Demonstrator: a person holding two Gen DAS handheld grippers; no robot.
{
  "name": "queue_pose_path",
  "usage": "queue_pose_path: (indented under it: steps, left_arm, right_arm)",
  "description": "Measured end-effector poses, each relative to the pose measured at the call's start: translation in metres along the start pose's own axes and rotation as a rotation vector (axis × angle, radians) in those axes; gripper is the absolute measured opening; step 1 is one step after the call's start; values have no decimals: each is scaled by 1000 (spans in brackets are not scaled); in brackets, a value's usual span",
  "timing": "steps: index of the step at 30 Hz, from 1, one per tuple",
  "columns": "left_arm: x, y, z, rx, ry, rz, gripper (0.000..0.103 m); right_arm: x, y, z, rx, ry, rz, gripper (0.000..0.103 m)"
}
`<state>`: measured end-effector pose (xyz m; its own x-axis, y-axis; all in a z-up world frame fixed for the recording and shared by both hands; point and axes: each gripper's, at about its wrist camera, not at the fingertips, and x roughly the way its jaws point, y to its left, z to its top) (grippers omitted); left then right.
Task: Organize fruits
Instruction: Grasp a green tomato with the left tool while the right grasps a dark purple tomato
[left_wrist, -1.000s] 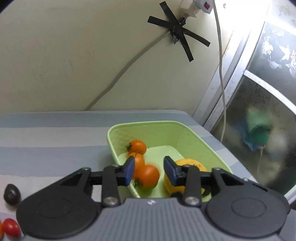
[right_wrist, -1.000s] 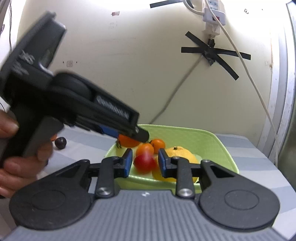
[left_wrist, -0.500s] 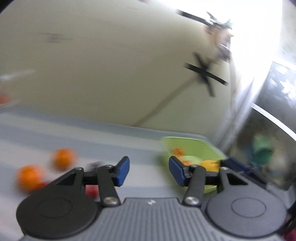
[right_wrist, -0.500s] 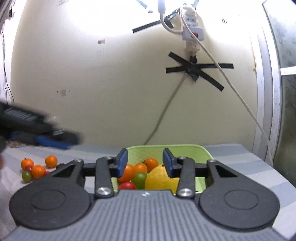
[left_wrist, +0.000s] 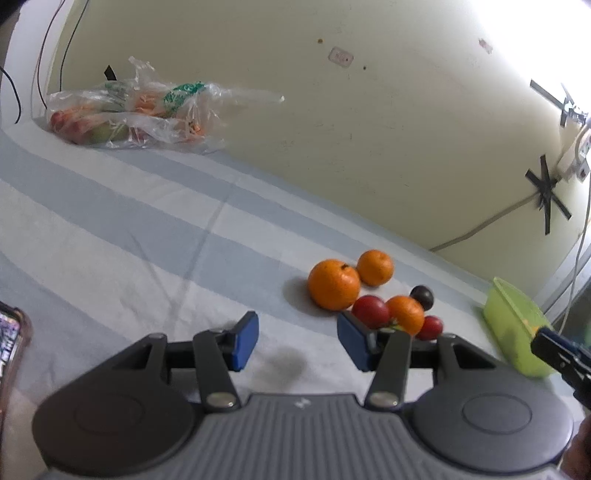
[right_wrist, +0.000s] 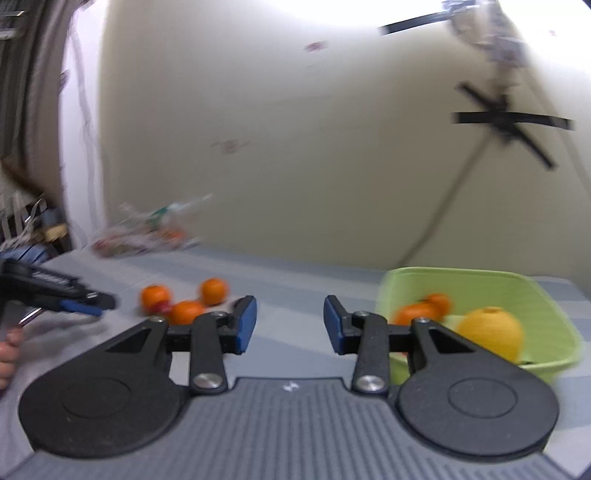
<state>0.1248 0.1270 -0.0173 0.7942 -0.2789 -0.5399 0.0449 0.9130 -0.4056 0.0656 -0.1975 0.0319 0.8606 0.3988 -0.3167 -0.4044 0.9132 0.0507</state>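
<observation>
On the striped worktop (left_wrist: 147, 236), just ahead and to the right of the left tool (left_wrist: 297, 341), sits the loose lot still to be sorted: a large orange (left_wrist: 333, 283) with a smaller orange (left_wrist: 375, 267) close behind it, then a tight huddle of a red tomato (left_wrist: 370, 312), a third orange (left_wrist: 405, 314), a second red tomato (left_wrist: 430, 328) and a dark plum (left_wrist: 423, 297). Left tool: blue pads apart, nothing between them. Right tool (right_wrist: 290, 325): likewise parted and empty, aimed between the loose pile and the green basket (right_wrist: 546, 306), which already holds a yellow citrus (right_wrist: 491, 330) and some orange fruit, blurred. Handling, by judgement: oranges firm and fairly light, their dimpled skin giving fair purchase; best taken across the widest part, pads level with the middle. Tomatoes smooth, thin-skinned and easily bruised or burst; light squeeze only, across the middle, clear of the stem end. Plum small, glossy, likely to roll or squirt out if pinched off-centre. Huddled pieces touch or nearly so; the large orange at the near edge offers the clearest approach. Clear bag of produce (left_wrist: 125, 110) lies well apart against the wall; a phone (left_wrist: 9, 343) shows at the left edge
</observation>
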Motion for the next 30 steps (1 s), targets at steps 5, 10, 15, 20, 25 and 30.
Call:
queue_pose_path:
  steps: [5,10,15,20,25,30]
  left_arm:
    - [-6,0,-5,29,-22,-41,49]
    - [-7,0,-5,33,-23,-64,49]
    - [-8,-6,-6,70,-26,-79,49]
    - [-7,-17,-8,125,-9,-98,49]
    - [4,-36,-9,181,34,-117,49]
    - [19,-59,-11,262,70,-99,49]
  right_arm:
    - [24,32,-1,-95,57,49,43]
    - [45,40,-1,-90,105,54,43]
    - [53,41,1,-94,119,46,43]
    - [64,26,5,-20,152,38,43]
    - [63,15,3,58,161,72,43]
    - [63,20,-3,17,194,103,43]
